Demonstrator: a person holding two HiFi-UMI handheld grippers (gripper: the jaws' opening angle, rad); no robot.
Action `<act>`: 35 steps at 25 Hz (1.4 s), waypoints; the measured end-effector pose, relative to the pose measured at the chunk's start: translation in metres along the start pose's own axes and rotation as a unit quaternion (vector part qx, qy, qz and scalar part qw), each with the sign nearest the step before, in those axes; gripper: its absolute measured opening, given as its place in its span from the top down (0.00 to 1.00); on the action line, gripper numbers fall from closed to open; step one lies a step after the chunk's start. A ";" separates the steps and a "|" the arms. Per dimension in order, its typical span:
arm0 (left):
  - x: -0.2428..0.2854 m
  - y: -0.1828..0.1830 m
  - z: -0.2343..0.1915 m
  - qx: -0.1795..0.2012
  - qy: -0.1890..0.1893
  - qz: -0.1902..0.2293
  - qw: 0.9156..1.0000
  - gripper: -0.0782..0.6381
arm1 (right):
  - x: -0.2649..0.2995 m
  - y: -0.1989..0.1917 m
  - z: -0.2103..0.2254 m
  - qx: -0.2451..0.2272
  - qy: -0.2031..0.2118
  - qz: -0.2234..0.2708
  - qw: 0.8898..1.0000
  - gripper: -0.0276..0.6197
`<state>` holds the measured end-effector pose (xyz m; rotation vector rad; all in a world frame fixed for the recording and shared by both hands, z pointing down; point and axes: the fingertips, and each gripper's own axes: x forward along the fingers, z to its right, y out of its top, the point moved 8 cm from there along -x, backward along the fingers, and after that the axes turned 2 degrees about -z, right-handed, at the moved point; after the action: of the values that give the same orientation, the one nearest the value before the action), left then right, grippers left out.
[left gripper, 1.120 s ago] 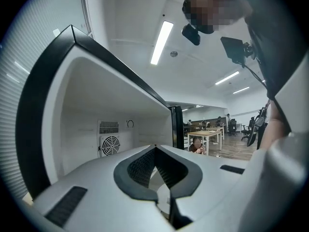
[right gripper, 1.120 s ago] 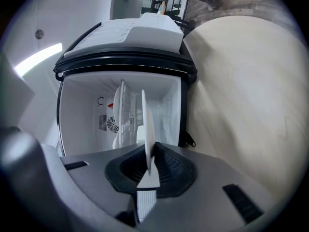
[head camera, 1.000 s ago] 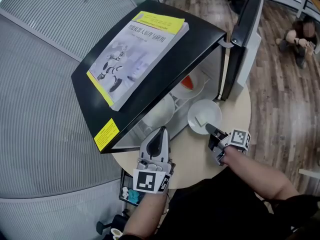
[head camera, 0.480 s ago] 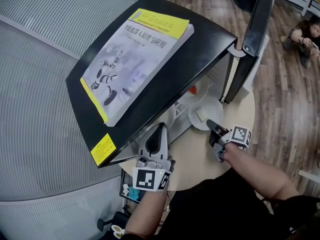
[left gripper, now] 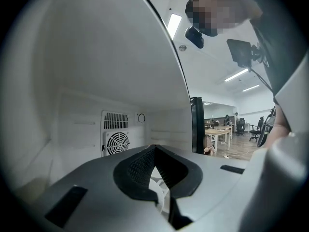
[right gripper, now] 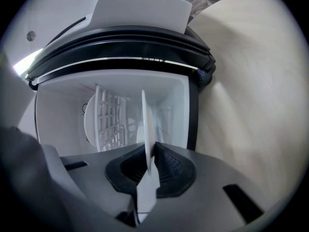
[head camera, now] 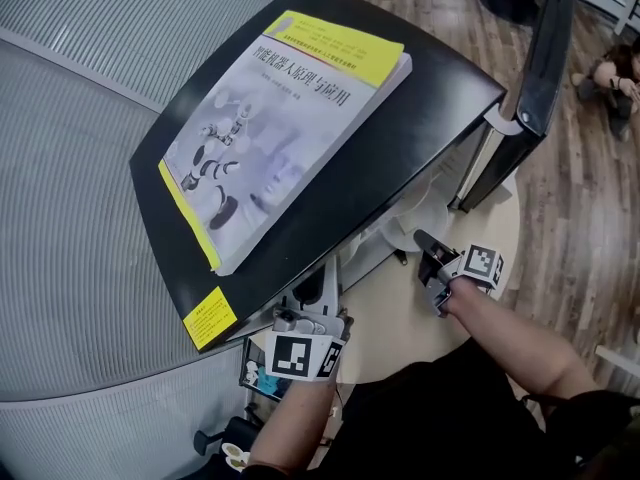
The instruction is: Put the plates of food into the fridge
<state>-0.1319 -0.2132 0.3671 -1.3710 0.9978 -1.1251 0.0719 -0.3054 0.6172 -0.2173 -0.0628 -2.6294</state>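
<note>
Altogether two plates are in hand, one per claw. The right claw (right gripper: 148, 151) is clenched on the near rim of a white plate (right gripper: 146, 122). The plate shows edge-on between the pads and reaches forward into the open mouth of the one small black fridge (head camera: 440, 98). In the head view only a sliver of this plate peeps out under the overhang of the fridge top, just above the round beige worktop (head camera: 400, 318). The left claw (left gripper: 154, 149) is well inside the fridge's white interior. Its pads meet at the tips, nipping the pale rim of a second plate (left gripper: 158, 194), and so little of that plate shows that nothing on it can be made out. One round fan grille (left gripper: 116, 141) sits on the back wall ahead of it. In the right gripper view the fridge holds one wire shelf (right gripper: 108, 120), and a round white disc (right gripper: 89, 124) lies against the shelf's far side; whether that is a third plate I cannot tell. The fridge's single door (head camera: 545, 58) stands swung wide at the right, clear of both arms. One book (head camera: 280, 118) with a yellow band lies flat on the fridge top. Each claw carries one marker block, the left cube (head camera: 298, 356) and the right cube (head camera: 480, 265), both facing up toward the head camera.
</note>
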 end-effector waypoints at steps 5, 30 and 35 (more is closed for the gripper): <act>0.005 -0.006 0.003 -0.005 -0.011 -0.008 1.000 0.89 | 0.012 0.006 0.001 -0.011 -0.010 -0.009 1.000 0.91; 0.022 -0.009 -0.010 -0.020 0.000 -0.013 1.000 0.89 | 0.072 0.037 -0.016 -0.143 -0.115 -0.083 0.980 0.91; 0.019 -0.020 -0.009 -0.035 -0.001 -0.011 0.999 0.89 | 0.072 0.047 -0.027 -0.270 -0.201 -0.104 0.936 0.87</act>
<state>-0.1369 -0.2316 0.3887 -1.4412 1.0319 -1.1132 0.0289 -0.3830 0.6029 -0.9823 0.5310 -2.7078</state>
